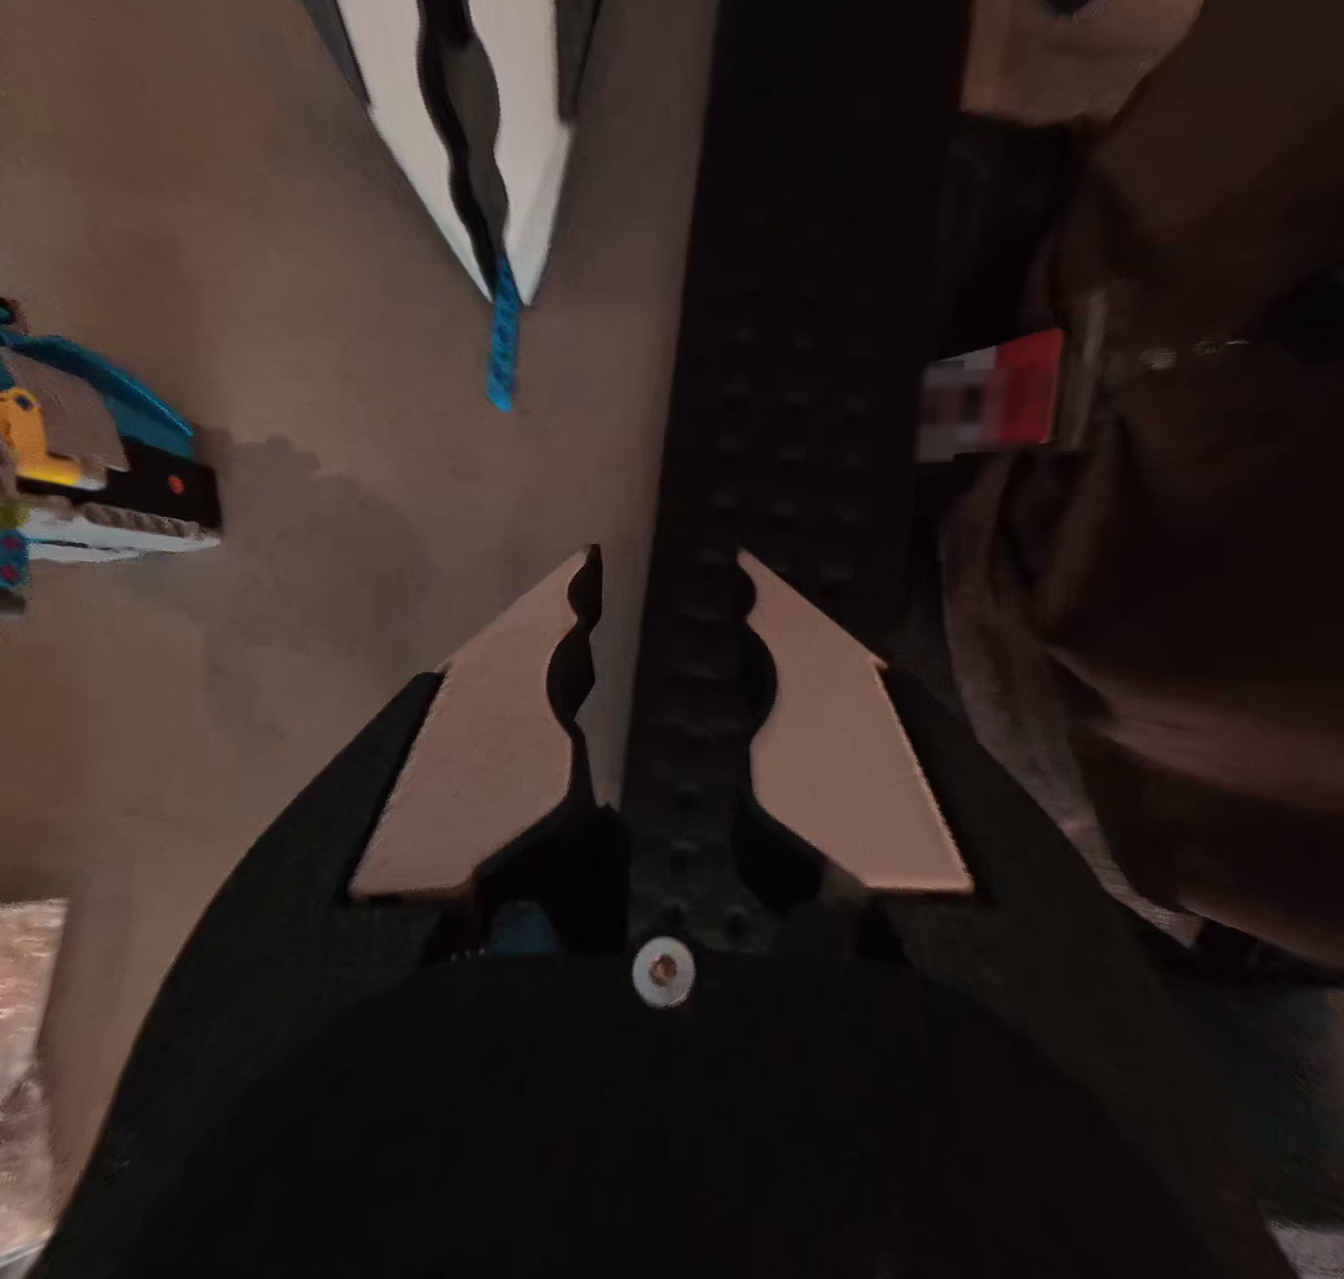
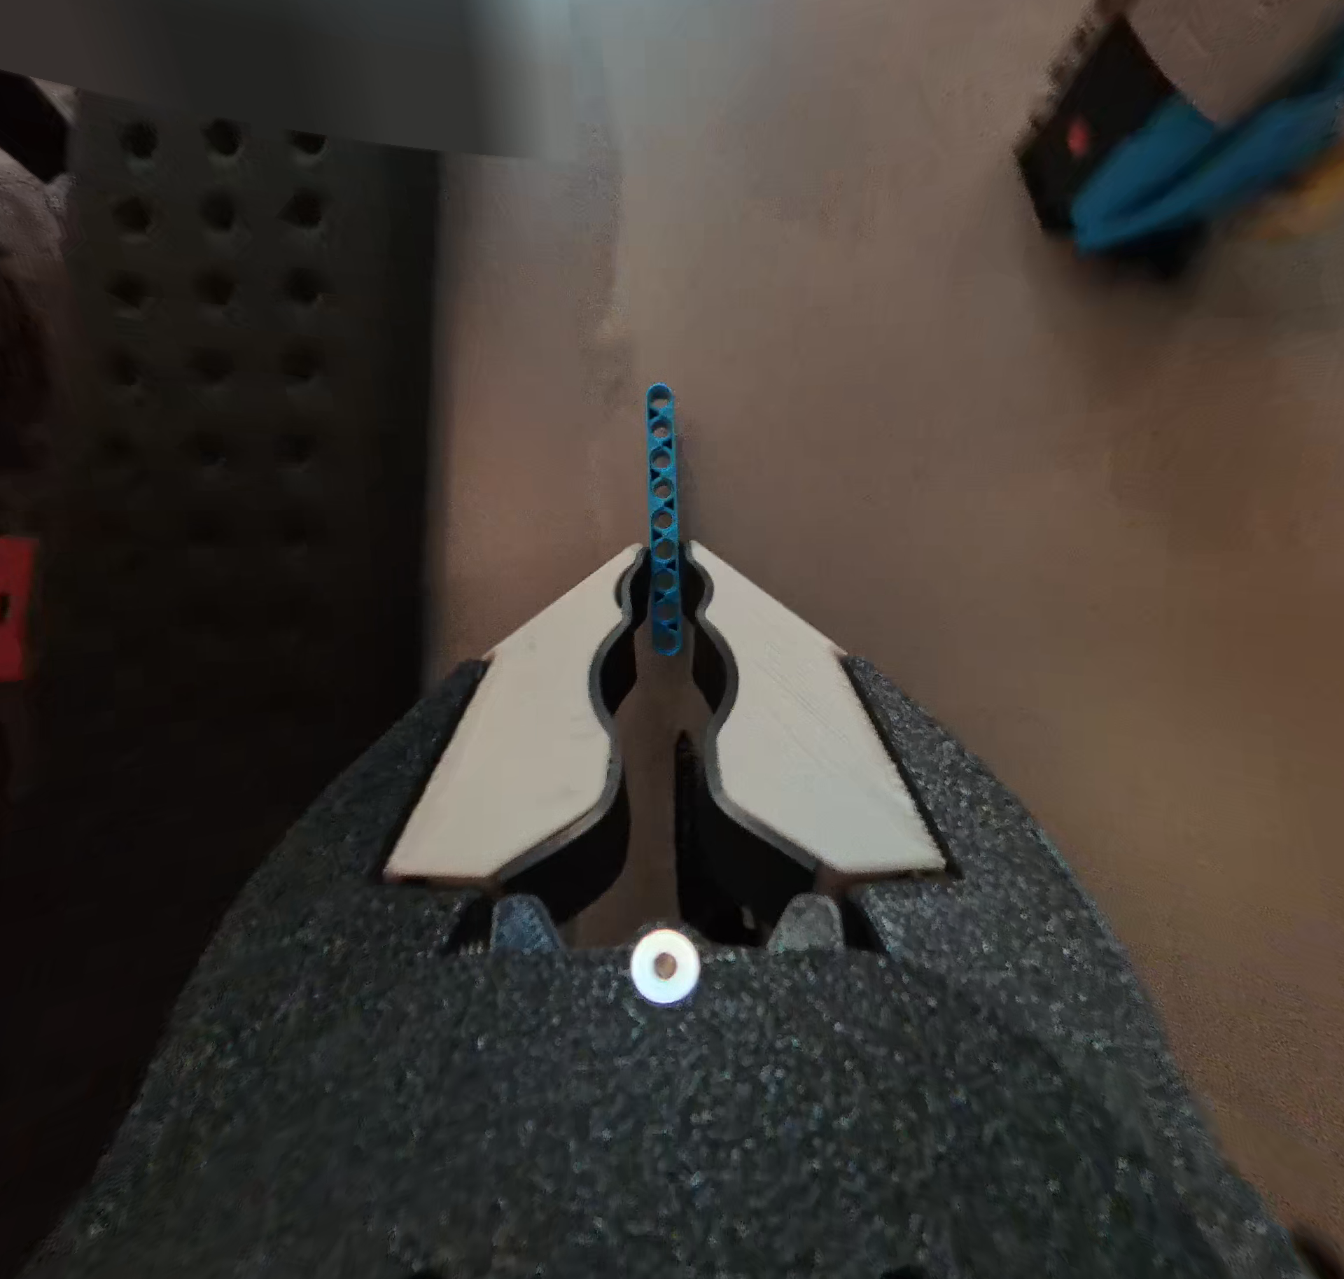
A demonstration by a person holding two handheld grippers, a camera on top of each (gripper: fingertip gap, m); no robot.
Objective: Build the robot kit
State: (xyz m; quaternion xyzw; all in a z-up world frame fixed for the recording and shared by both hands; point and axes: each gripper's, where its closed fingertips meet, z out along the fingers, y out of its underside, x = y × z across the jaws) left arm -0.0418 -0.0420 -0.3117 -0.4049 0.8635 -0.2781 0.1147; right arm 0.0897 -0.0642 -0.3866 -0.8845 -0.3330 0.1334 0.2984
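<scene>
Blue beam (image 2: 662, 517) clamped in right gripper (image 2: 663, 553), protruding forward; left gripper (image 1: 668, 553) empty.

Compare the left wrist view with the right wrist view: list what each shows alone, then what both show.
Left wrist view only: the left gripper, open and empty, over the edge of a black perforated panel; also yellow parts on the toy model.
Right wrist view only: the round holes along the blue beam.
Both: the right gripper shut on the blue beam, the panel, the model and the brown table.
</scene>
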